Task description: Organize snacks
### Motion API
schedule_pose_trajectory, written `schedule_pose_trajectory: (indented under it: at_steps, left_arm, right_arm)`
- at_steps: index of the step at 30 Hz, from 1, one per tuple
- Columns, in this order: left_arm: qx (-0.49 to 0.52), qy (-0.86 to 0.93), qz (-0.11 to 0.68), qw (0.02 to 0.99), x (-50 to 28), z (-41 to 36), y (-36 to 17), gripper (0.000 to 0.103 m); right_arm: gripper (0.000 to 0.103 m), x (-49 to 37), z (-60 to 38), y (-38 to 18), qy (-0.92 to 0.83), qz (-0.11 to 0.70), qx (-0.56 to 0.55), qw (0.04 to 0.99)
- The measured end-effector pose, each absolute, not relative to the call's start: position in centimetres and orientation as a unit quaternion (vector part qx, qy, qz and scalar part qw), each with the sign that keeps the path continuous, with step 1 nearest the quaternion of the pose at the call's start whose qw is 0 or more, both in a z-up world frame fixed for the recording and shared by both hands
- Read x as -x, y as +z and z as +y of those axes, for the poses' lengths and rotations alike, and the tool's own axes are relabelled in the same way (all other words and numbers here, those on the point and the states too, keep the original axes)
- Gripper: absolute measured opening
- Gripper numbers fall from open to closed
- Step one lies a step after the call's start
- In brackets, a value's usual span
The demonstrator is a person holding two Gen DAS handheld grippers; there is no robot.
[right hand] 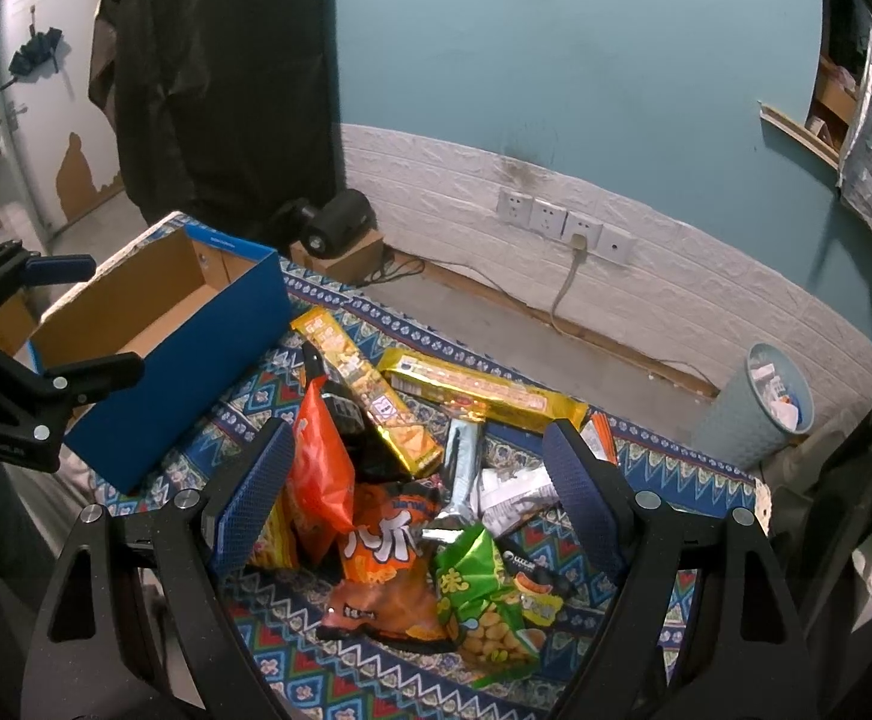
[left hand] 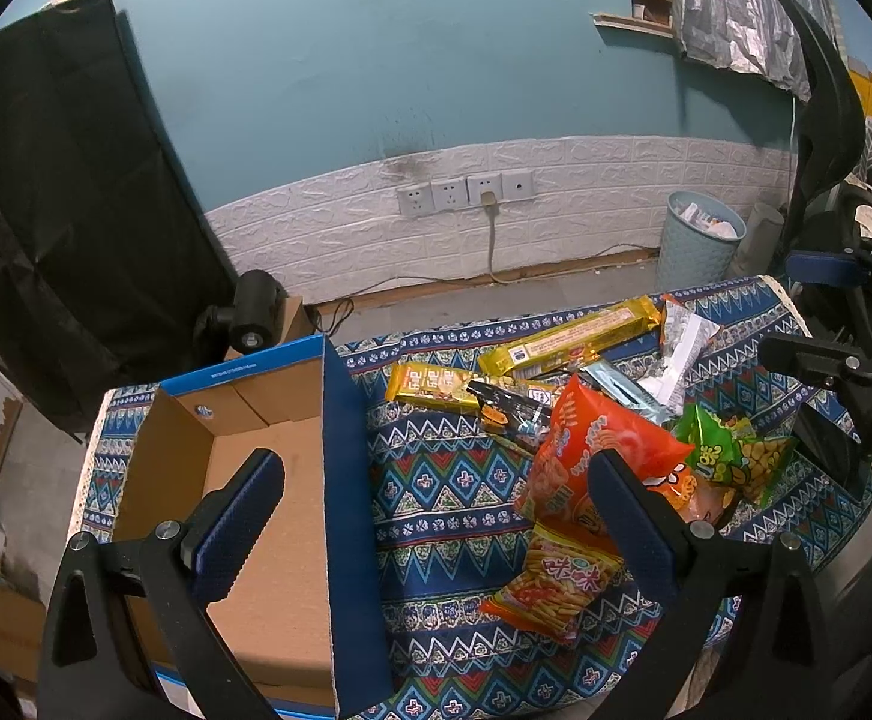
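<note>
Snacks [right hand: 411, 480] lie heaped; long gold packet [right hand: 484, 393] angles away from box [right hand: 183, 360].

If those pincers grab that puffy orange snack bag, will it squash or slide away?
The orange snack bag looks puffed with air, so it is probably light and would dent under the right gripper. Its film shines, so it may slip. It leans on the other packets, so lifting it might shift them.
</note>
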State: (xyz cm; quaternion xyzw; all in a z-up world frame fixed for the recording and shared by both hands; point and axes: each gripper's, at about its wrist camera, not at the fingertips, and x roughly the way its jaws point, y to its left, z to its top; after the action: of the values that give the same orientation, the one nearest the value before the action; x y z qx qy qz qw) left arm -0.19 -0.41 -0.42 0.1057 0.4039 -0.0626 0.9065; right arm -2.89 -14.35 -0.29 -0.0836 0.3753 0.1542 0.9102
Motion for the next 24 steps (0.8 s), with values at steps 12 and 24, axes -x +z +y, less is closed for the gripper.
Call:
schedule_pose_trajectory:
  at_steps: [12, 24]
  left_arm:
    - [-0.107, -0.065, 0.408, 0.904, 0.12, -0.62, -0.68, 0.102]
    - [-0.106, -0.066, 0.409, 0.904, 0.32, -0.76, -0.79, 0.102]
  right_arm:
    - [0.083, 2.94, -14.3, -0.42, 0.155, 0.376, 0.084, 0.91]
    - [0.083, 2.97, -14.29, -0.43, 0.155, 0.376, 0.084, 0.91]
